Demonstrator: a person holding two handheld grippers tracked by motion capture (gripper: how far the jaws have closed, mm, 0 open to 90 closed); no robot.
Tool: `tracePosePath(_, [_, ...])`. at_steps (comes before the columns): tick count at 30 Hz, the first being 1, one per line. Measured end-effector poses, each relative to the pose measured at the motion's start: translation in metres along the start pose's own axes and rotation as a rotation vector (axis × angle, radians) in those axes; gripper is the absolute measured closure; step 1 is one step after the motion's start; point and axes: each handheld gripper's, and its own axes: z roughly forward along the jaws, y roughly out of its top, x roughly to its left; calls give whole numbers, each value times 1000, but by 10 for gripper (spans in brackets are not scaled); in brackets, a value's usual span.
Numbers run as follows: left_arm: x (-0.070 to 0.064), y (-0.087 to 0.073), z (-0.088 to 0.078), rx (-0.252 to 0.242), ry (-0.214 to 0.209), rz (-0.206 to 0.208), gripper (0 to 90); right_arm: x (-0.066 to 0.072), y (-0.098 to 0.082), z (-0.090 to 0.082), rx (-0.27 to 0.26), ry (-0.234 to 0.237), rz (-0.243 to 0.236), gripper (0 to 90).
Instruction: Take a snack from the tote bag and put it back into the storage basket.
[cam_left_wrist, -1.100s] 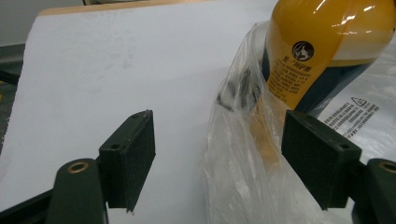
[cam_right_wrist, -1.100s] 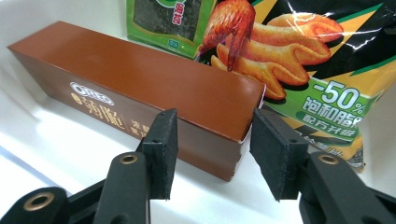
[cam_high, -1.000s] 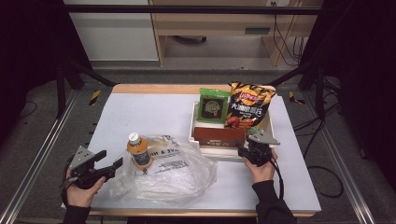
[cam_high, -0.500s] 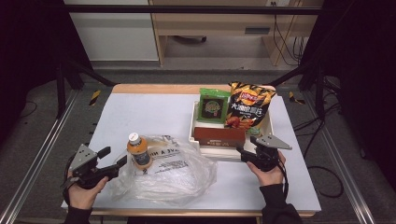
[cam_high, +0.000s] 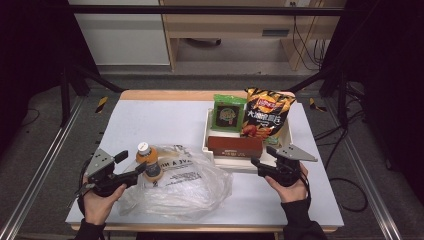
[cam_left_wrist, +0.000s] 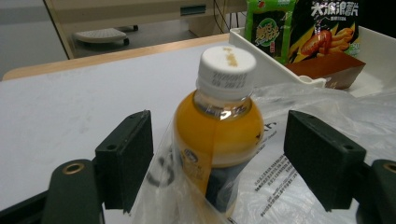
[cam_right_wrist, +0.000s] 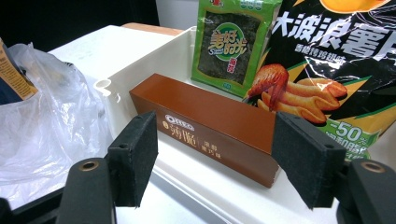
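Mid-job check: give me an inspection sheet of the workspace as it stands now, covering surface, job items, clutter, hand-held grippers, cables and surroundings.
Surface: white table with a wooden far edge.
Job's things: orange drink bottle, white cap on, standing upright at the clear plastic bag; white tray holding a brown box, a green packet and a chips bag.
Clutter: nothing seen.
Grippers: left hand-held gripper open, pads either side of the bottle, not touching; right hand-held gripper has just been opening, nothing between its pads, facing the brown box.
Cables: a black cable trails from the left hand-held gripper; more lie on the floor at right.
Surroundings: dark frame rails, wooden furniture behind.
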Motion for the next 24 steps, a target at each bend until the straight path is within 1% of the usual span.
tracePosePath(9, [-7,8,9,12,8,7,224,1,0,0,12,11,-6,312])
tracePosePath(12, [-7,10,15,25,29,16,225,1,2,-2,9,13,-9,313])
tracePosePath(14, [-6,10,19,31,27,10,227,1,2,-3,4,13,-9,314])
tracePosePath(19, [-8,9,28,51,28,16,230,1,3,-4,5,18,-10,316])
tracePosePath(24, [-6,4,31,65,34,16,247,1,2,-3,11,19,-13,317])
